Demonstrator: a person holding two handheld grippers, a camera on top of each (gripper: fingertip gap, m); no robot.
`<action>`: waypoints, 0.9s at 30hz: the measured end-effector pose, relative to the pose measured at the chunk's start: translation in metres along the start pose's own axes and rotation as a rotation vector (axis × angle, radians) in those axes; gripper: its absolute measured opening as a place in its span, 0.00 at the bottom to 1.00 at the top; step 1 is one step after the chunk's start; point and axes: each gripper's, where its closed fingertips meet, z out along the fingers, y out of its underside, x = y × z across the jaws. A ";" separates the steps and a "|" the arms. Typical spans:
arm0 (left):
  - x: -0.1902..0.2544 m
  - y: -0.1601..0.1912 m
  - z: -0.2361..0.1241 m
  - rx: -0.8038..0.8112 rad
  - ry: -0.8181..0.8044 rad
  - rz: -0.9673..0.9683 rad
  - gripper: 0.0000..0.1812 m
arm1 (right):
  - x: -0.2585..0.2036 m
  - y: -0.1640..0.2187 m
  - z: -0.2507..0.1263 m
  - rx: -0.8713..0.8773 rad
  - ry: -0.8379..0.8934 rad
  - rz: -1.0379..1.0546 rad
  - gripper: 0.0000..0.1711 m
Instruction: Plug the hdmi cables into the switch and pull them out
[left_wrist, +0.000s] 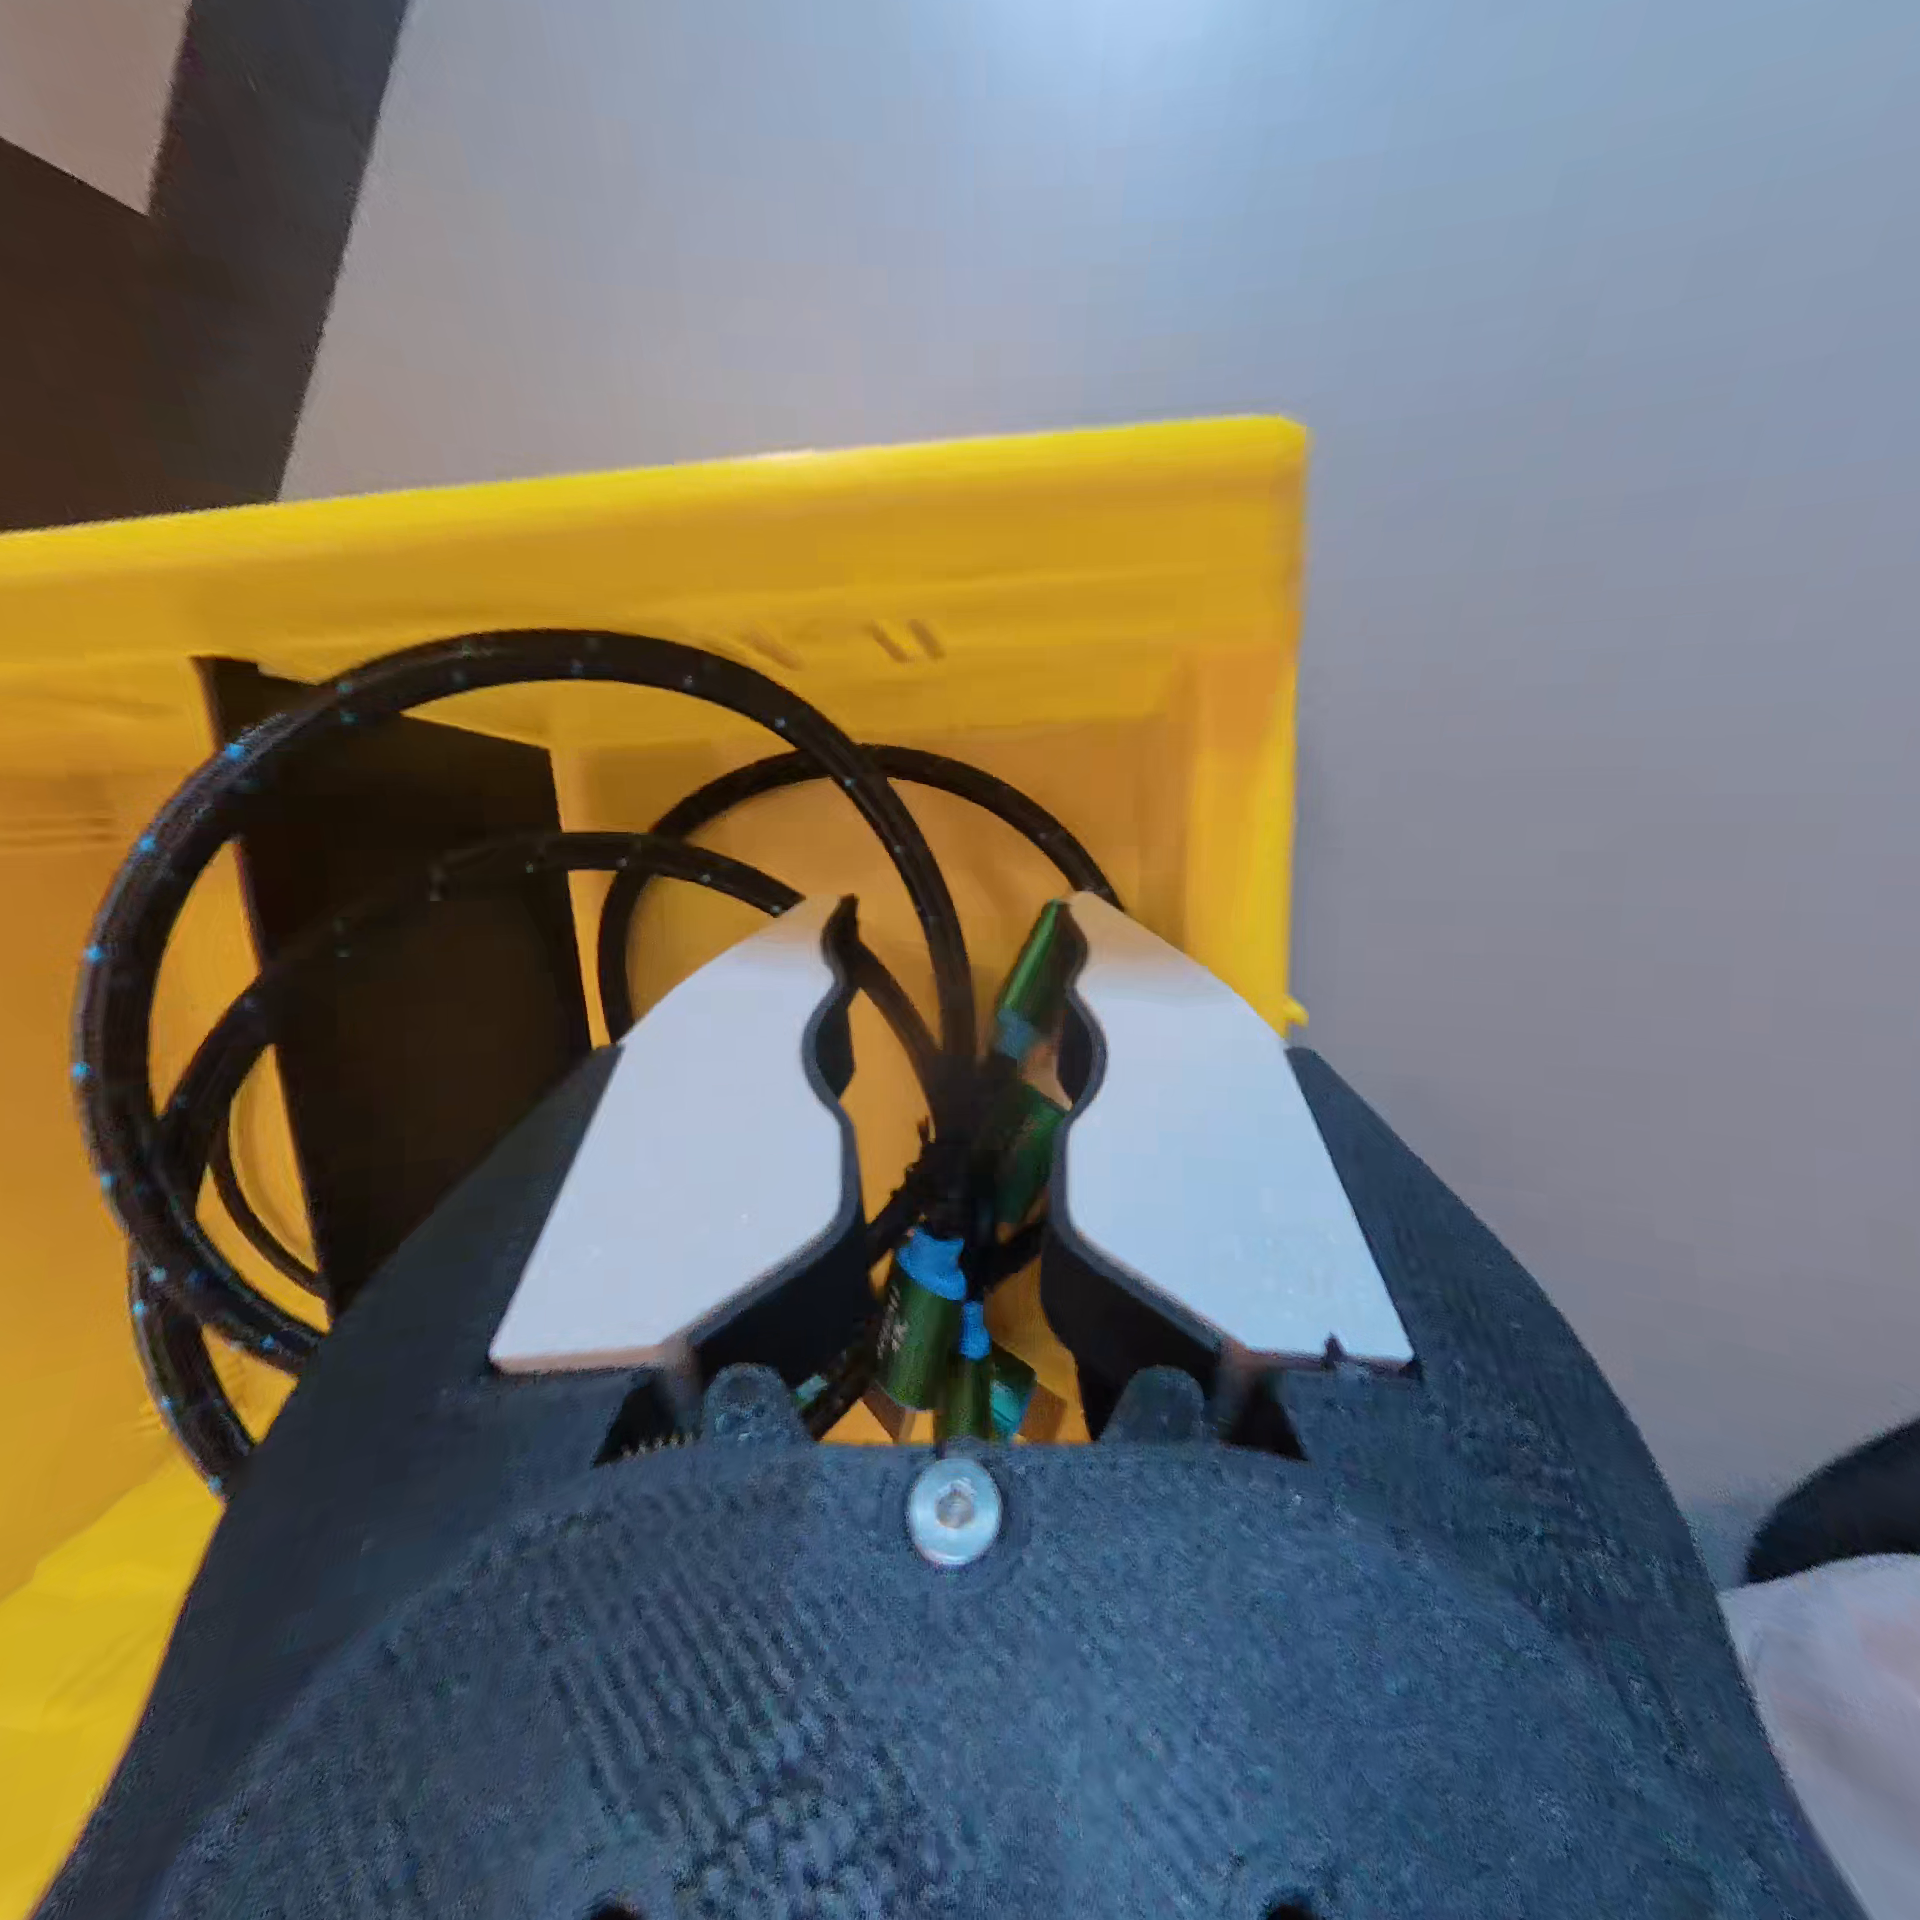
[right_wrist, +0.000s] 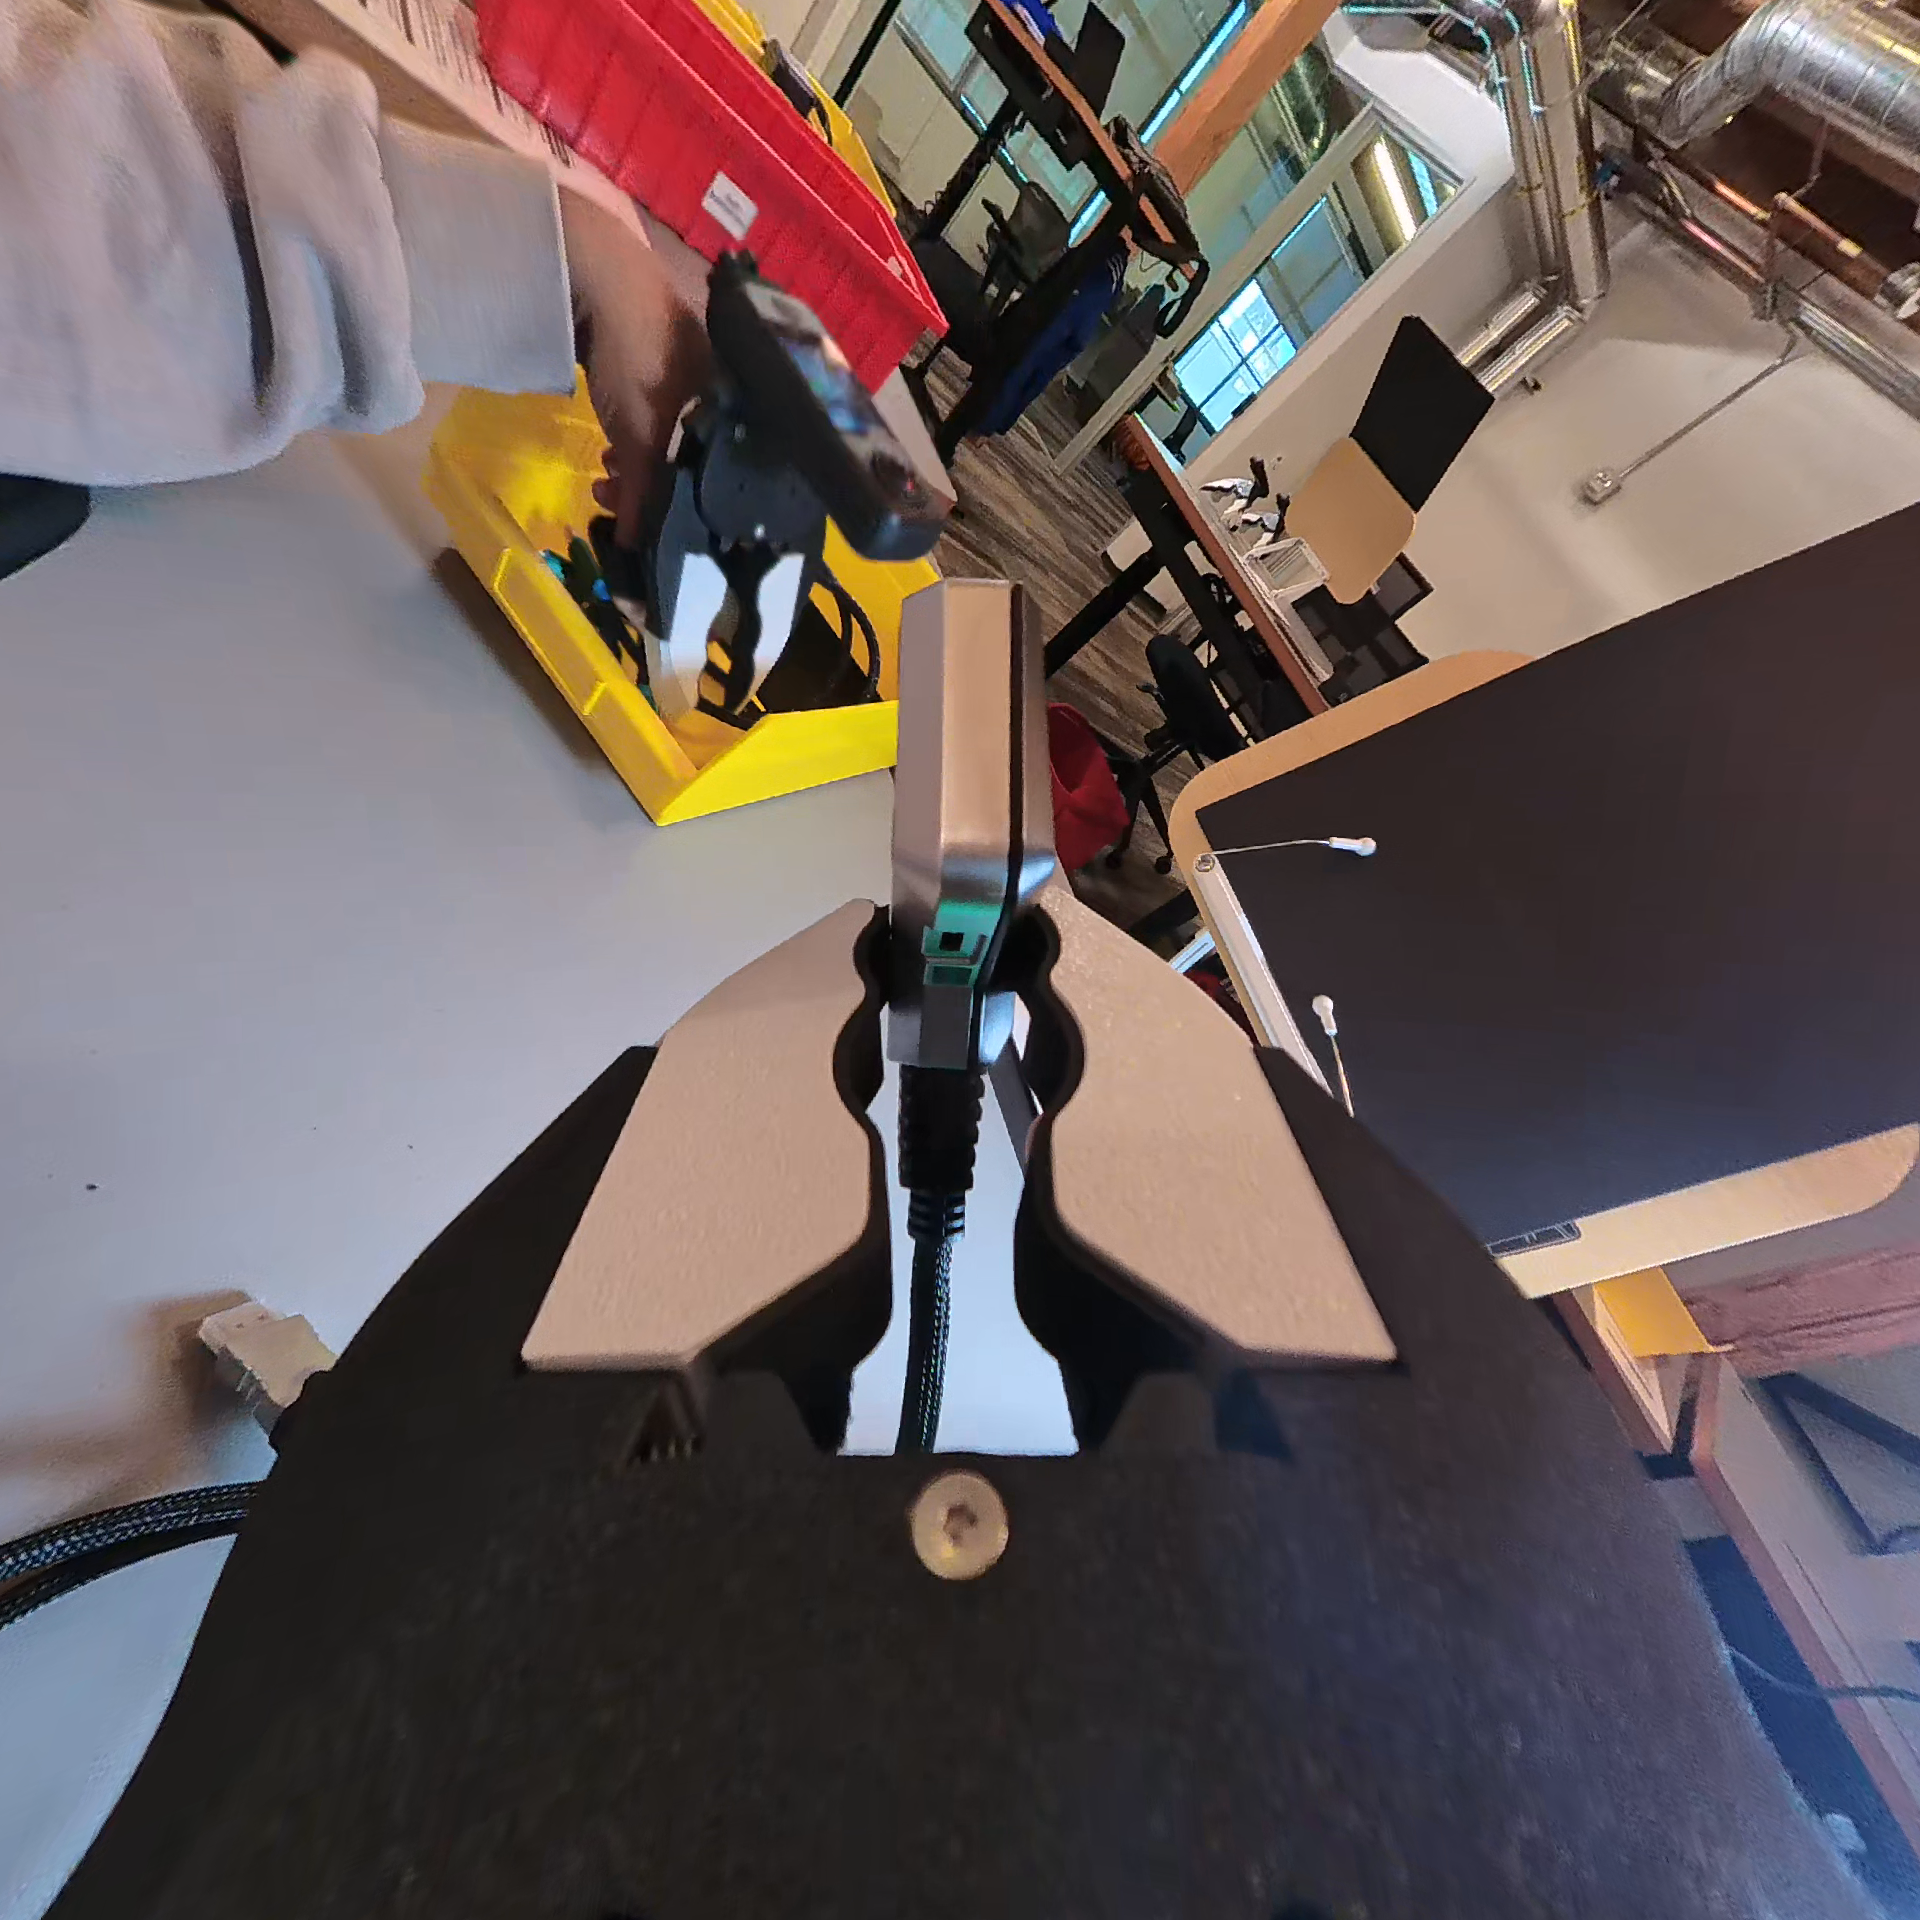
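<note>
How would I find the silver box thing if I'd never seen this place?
Start at the big grey table. Near its edge, in front of the yellow bin, the right gripper pinches the switch. It's the only flat silver slab, standing on end with a black braided cable running from its bottom.

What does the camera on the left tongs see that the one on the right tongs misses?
Only the left view shows, up close, the coiled black cables with green plugs between the open left tongs. Only the right view shows the right tongs gripping a grey box with a cable attached, a red bin and a sleeve. Both show the yellow bin.
</note>
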 end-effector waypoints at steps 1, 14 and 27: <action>-0.004 0.003 0.004 -0.026 -0.019 0.005 0.14 | 0.001 0.000 -0.001 0.002 0.003 0.003 0.13; 0.019 -0.074 -0.157 0.593 -0.183 0.109 0.04 | 0.016 0.000 -0.014 0.029 0.042 0.040 0.13; -0.061 -0.060 -0.171 0.419 -0.726 -0.074 0.04 | 0.020 0.004 -0.016 0.023 0.046 0.048 0.13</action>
